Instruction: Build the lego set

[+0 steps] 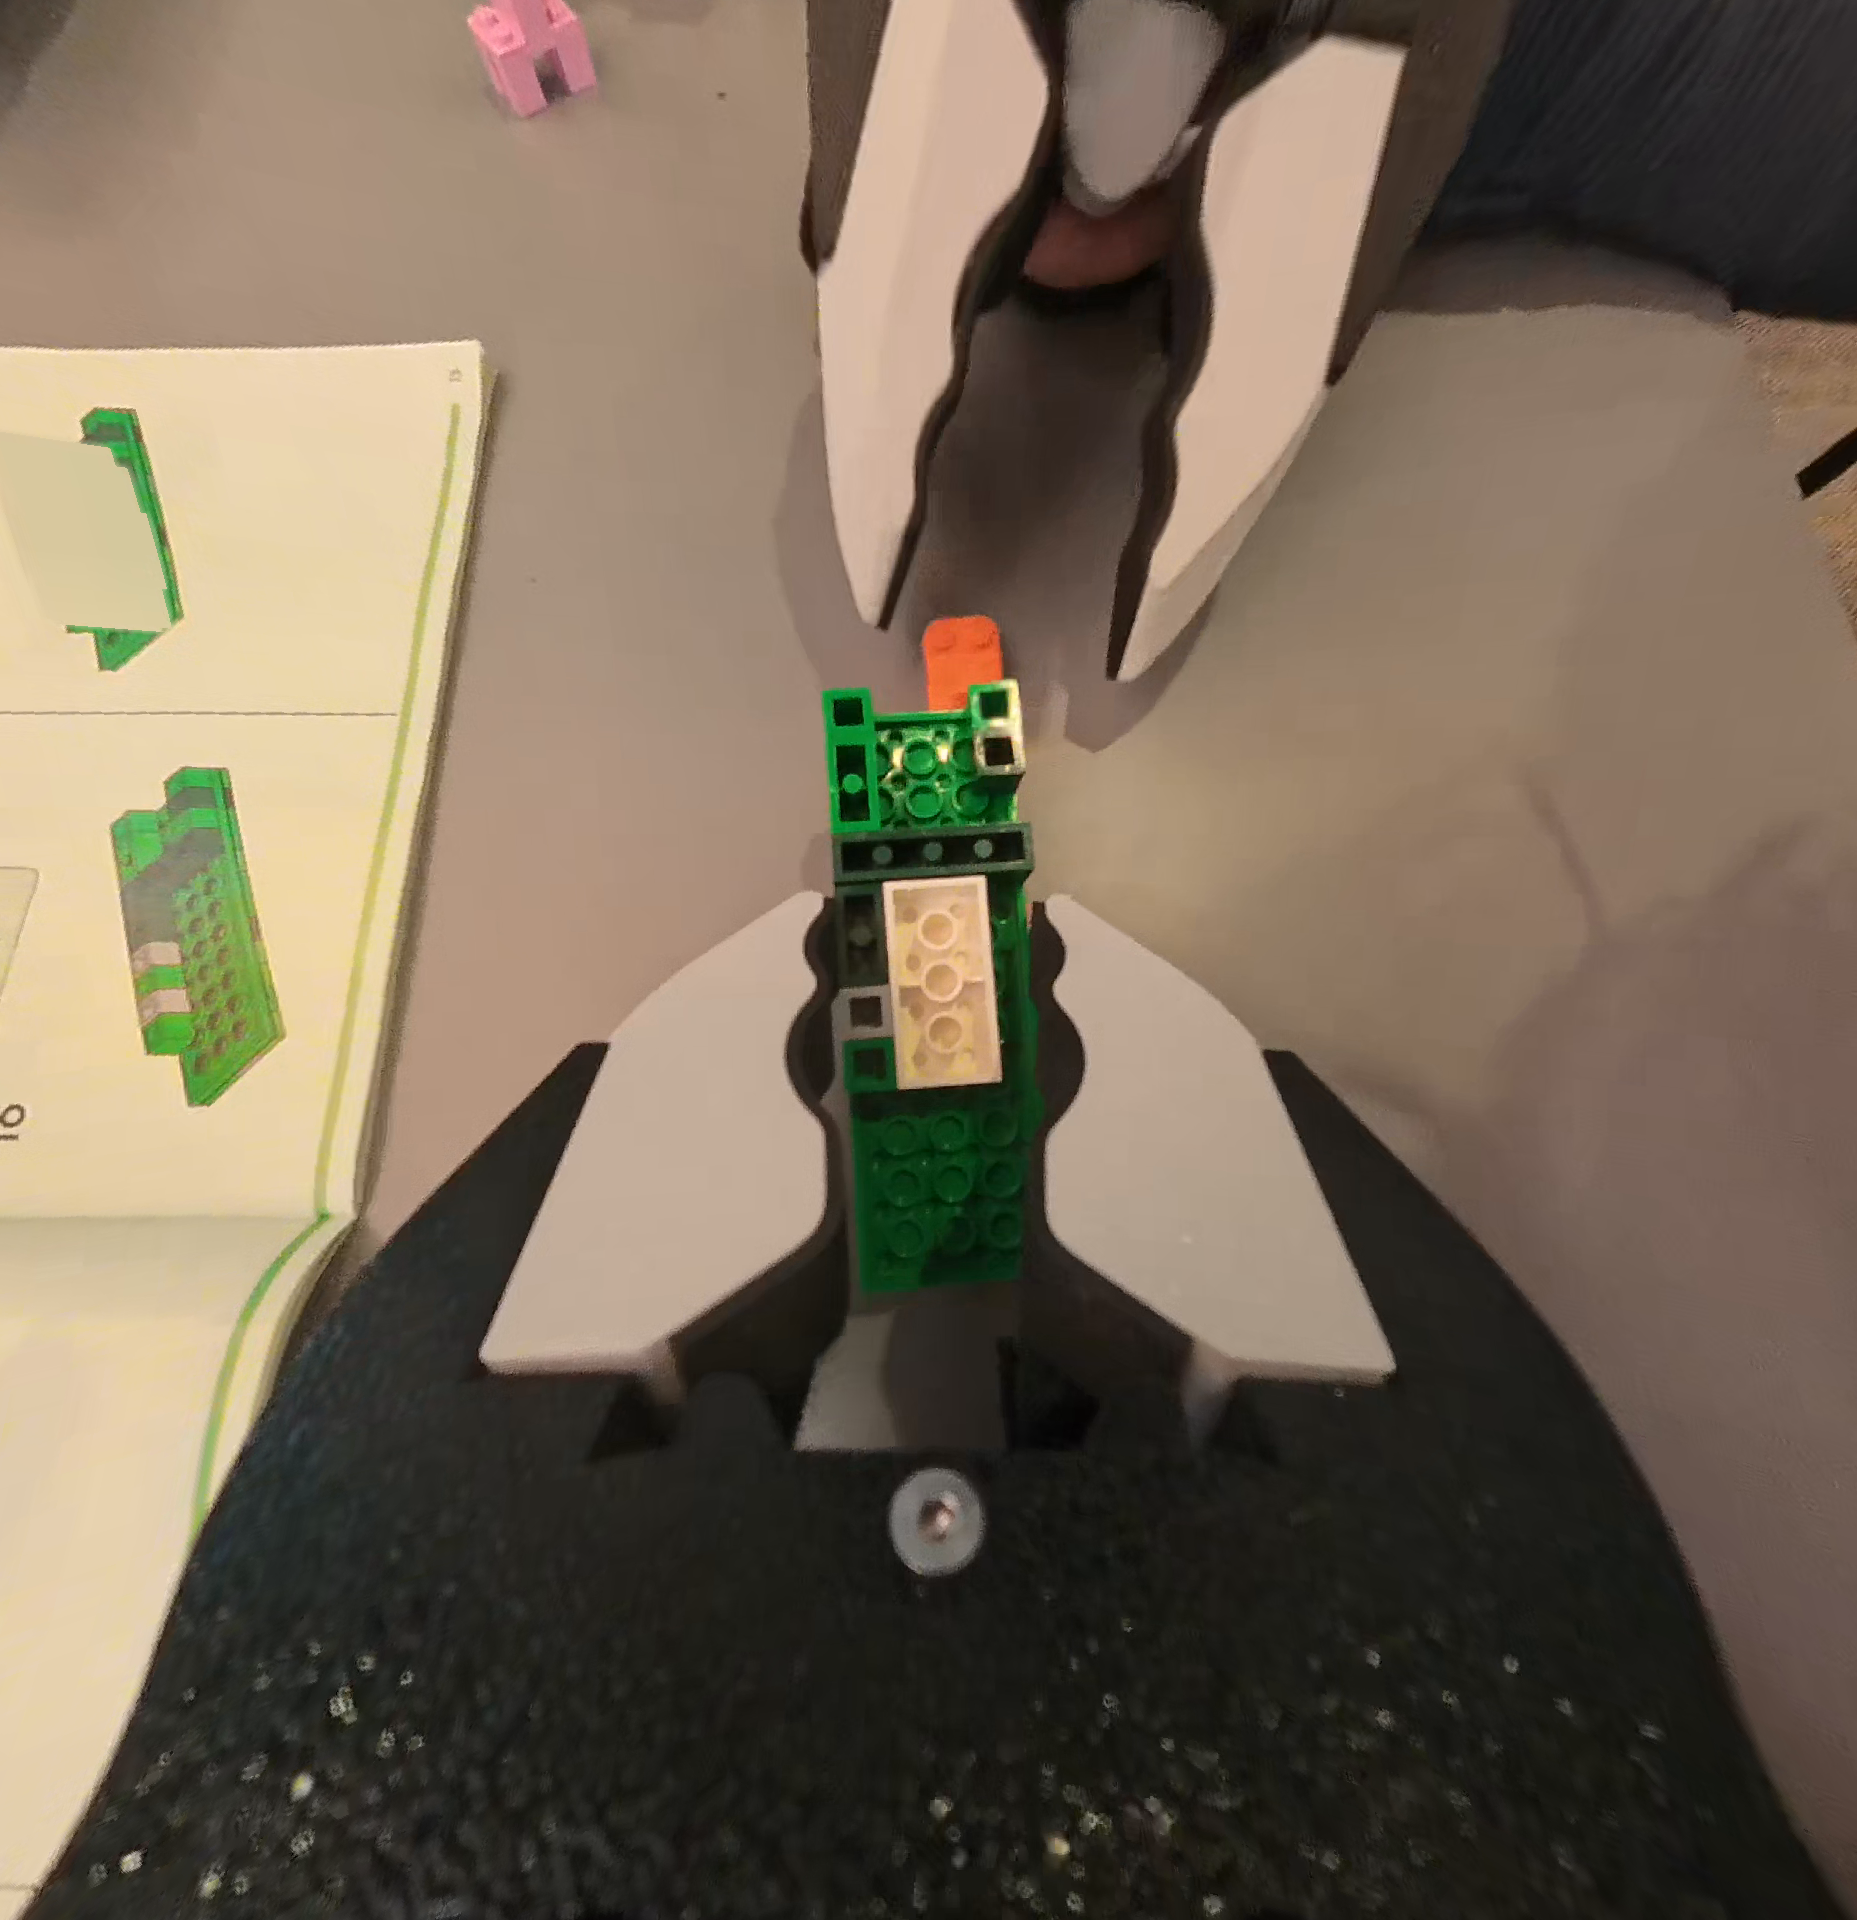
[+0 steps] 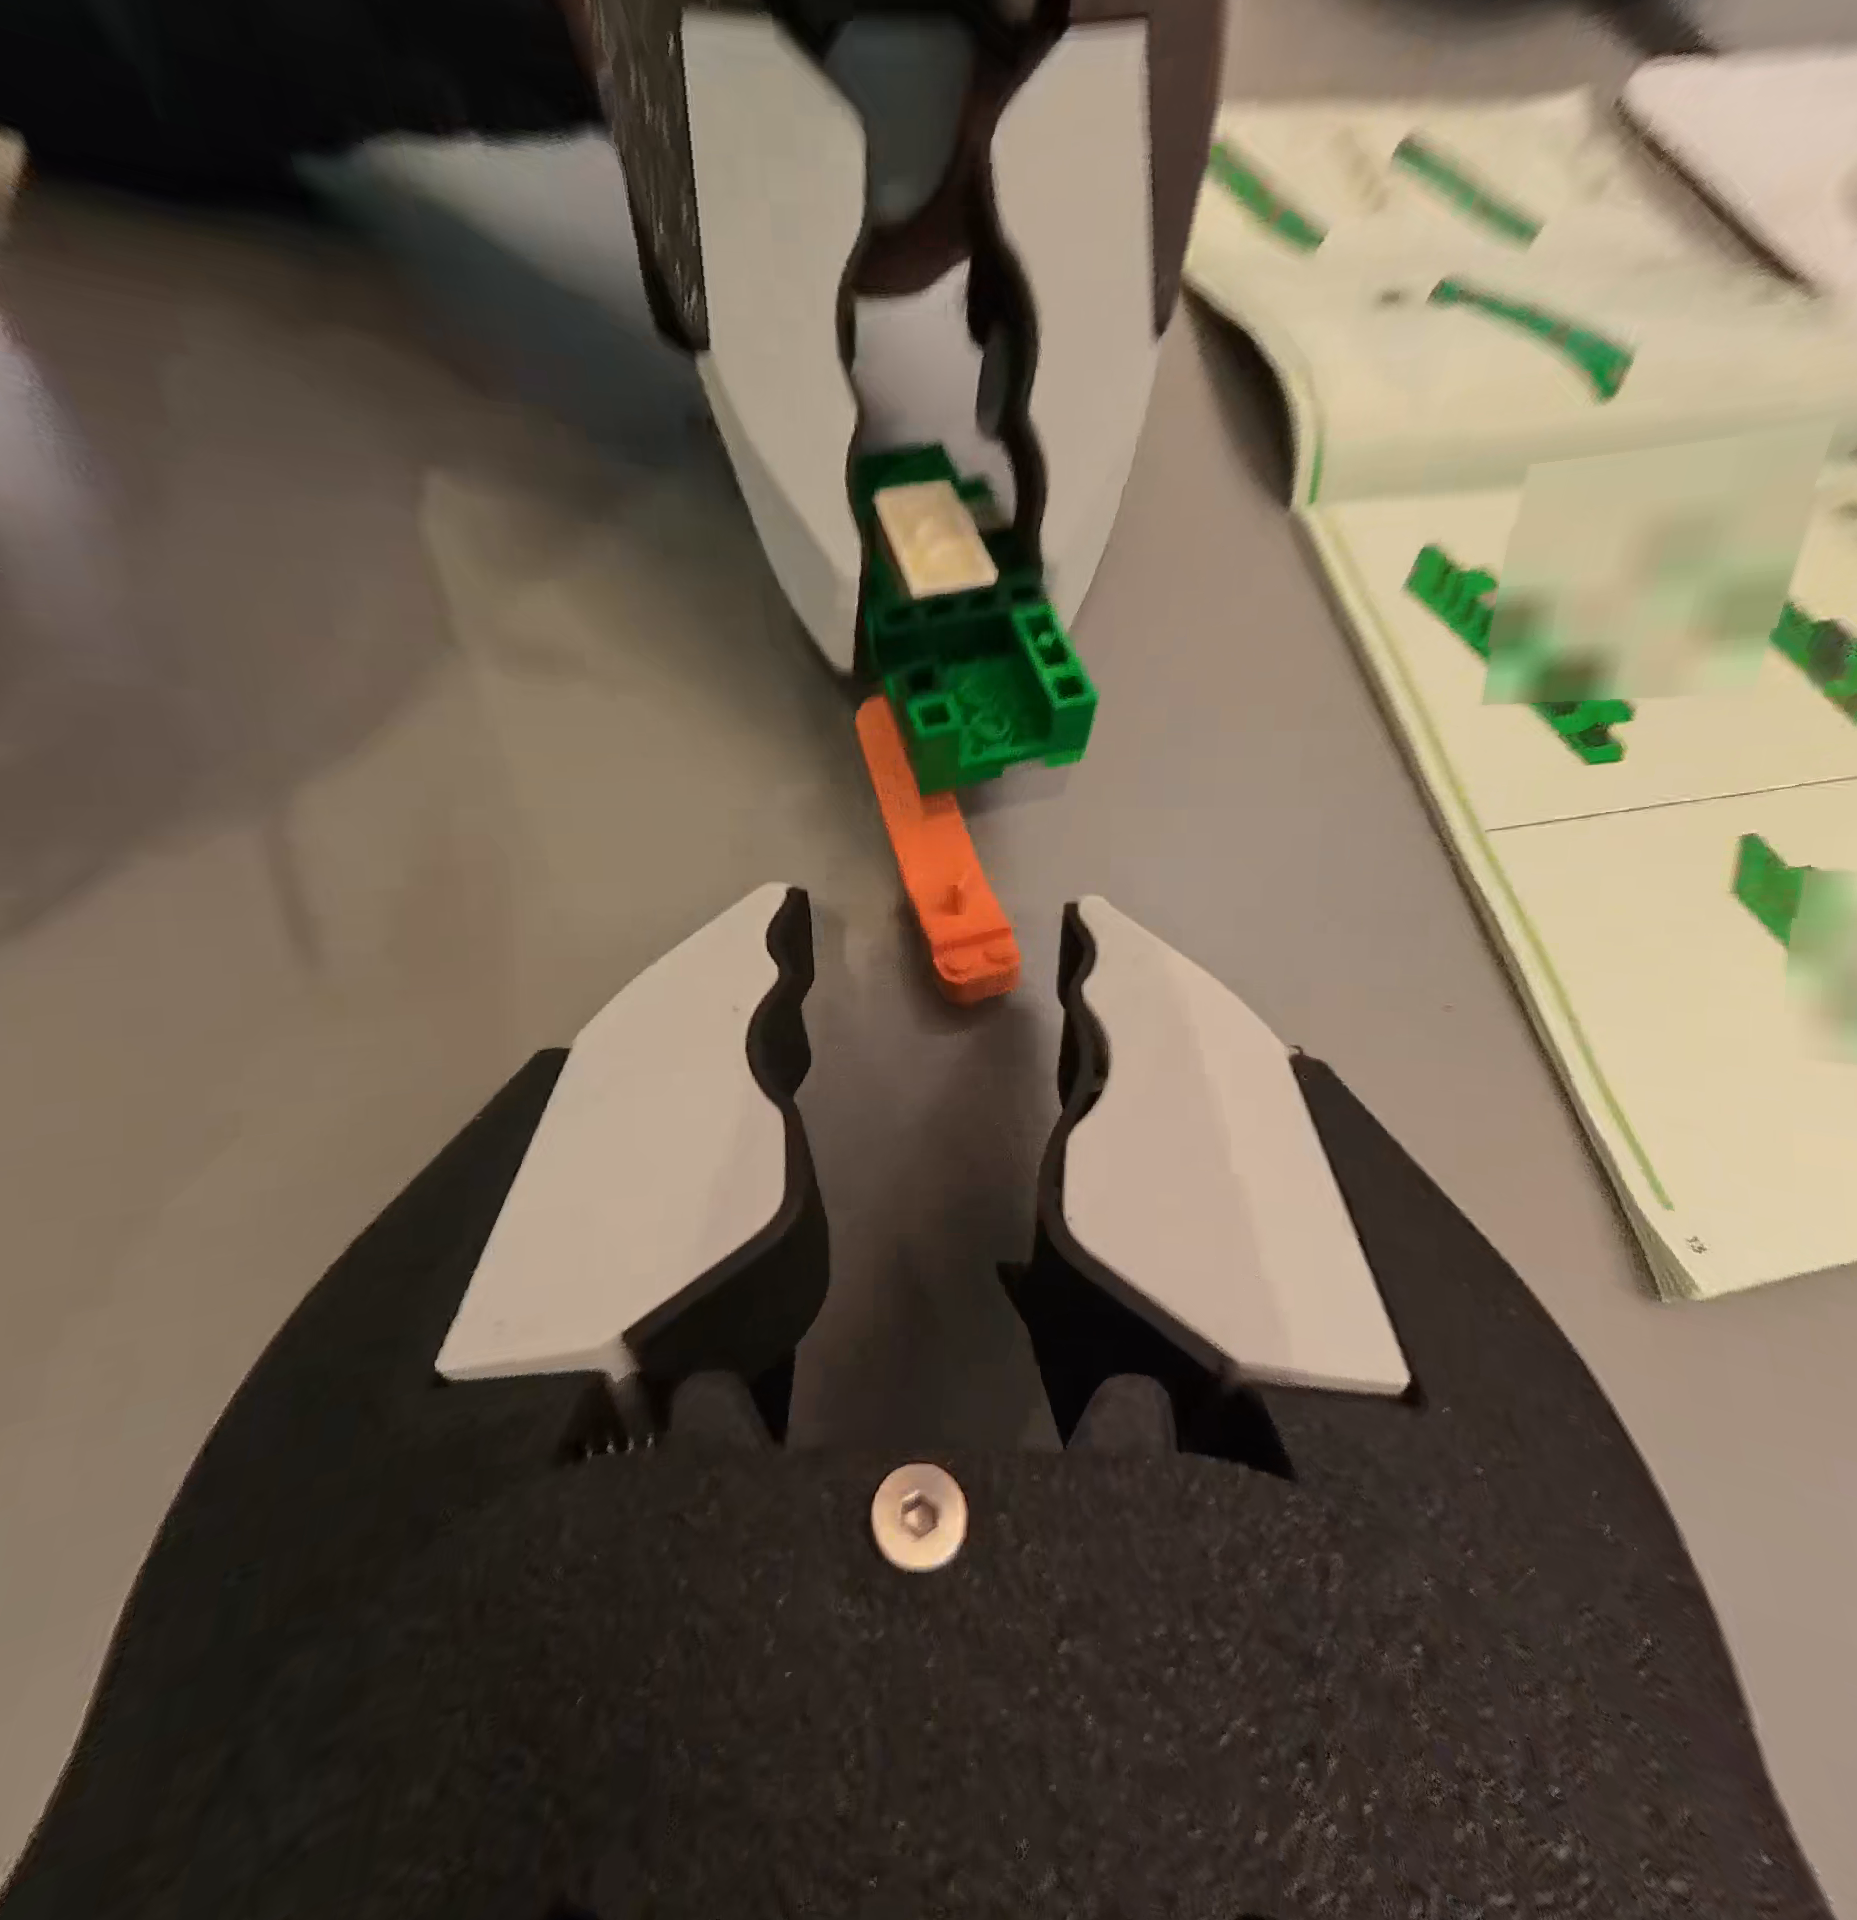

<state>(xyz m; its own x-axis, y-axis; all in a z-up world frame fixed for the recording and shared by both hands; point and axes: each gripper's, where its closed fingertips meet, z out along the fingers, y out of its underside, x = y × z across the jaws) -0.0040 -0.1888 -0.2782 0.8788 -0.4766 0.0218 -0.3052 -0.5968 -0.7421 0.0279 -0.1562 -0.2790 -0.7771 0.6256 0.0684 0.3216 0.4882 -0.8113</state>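
My left gripper (image 1: 932, 906) is shut on a green lego assembly (image 1: 939, 1195) with a white brick (image 1: 945, 982) on top, held just above the grey table. An orange lego piece (image 2: 945, 883) lies on the table with its far end under the assembly's front (image 2: 997, 707). My right gripper (image 2: 934, 902) is open and faces the left gripper (image 2: 955, 634). The orange piece's near end sits between the right gripper's fingertips, apart from both. In the left wrist view the right gripper (image 1: 999, 649) hangs open just beyond the orange piece (image 1: 960, 660).
An open instruction booklet (image 1: 228, 727) lies left of the left gripper and shows right of the right gripper (image 2: 1526, 987). A small pink lego build (image 1: 534, 57) stands farther back. A white flat object (image 2: 1755, 135) lies past the booklet. Some 6 centimeters of space lies between my two pairs of fingers.
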